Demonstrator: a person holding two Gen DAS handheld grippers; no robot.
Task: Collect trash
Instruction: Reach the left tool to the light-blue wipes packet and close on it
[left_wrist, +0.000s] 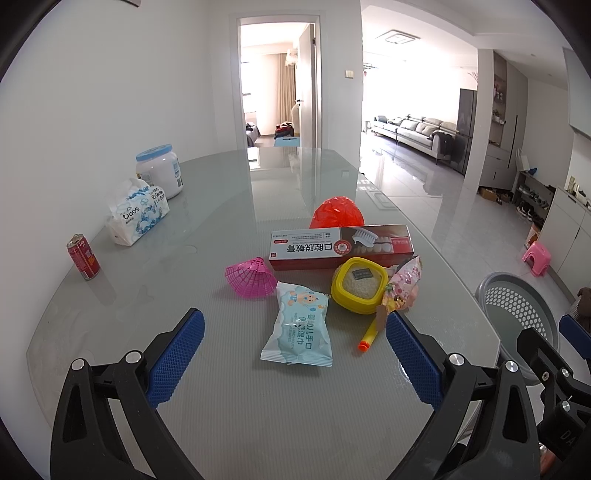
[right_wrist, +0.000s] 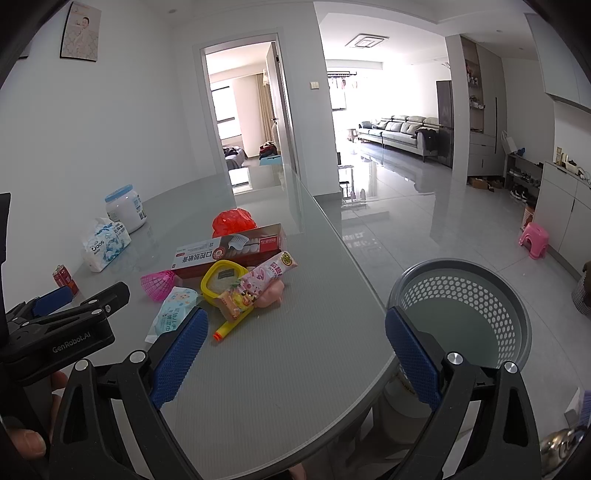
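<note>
A heap of trash lies mid-table: a light blue wet-wipe packet (left_wrist: 297, 326), a yellow square lid (left_wrist: 360, 284), a pink snack wrapper (left_wrist: 402, 284), a red toothpaste box (left_wrist: 341, 245), a pink mesh cup (left_wrist: 251, 277), a red mesh ball (left_wrist: 336, 212) and a yellow foam dart (left_wrist: 369, 336). My left gripper (left_wrist: 295, 354) stands open just short of the wipe packet. My right gripper (right_wrist: 295, 354) is open too, over the table's right edge, with the heap (right_wrist: 236, 284) ahead to its left. The grey perforated bin (right_wrist: 461, 310) stands on the floor beside the table.
A red can (left_wrist: 83, 256), a tissue pack (left_wrist: 138, 214) and a white jar (left_wrist: 159, 170) stand along the wall at the left. A pink stool (right_wrist: 533, 240) sits on the floor at the right. The left gripper's body (right_wrist: 62, 328) fills the right view's left edge.
</note>
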